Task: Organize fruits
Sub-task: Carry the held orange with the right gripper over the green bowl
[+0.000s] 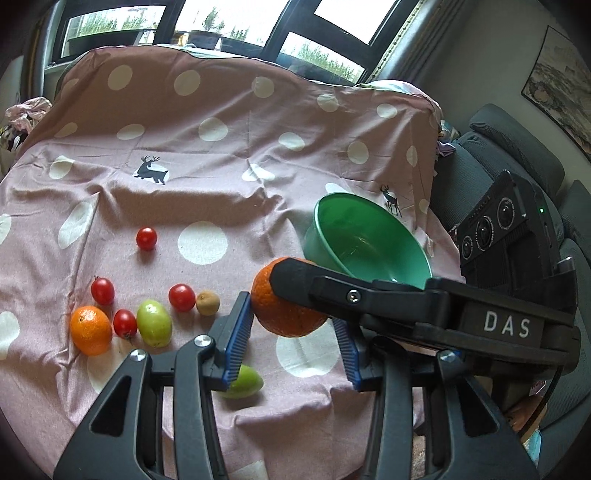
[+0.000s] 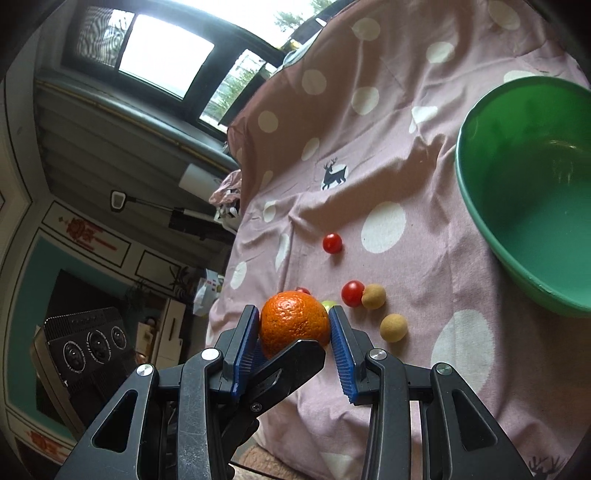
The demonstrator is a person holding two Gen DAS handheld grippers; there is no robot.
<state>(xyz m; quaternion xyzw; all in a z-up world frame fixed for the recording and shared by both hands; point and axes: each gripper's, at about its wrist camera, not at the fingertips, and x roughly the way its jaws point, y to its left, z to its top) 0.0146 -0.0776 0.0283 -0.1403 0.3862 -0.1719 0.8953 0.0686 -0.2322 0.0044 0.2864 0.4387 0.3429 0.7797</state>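
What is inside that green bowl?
The green bowl looks empty: only its bare inner wall shows. A black gripper arm hides the near rim in the left view, so that strip stays unseen.

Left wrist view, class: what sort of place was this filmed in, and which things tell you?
Probably a lived-in home room, not a lab. A polka-dot bedsheet covers the work surface, a framed picture hangs on the wall, a grey sofa stands alongside, and big windows look out on greenery.

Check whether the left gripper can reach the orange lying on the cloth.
Probably not: its fingers clamp the raised orange, as does the right gripper; the way to the lying orange looks free.
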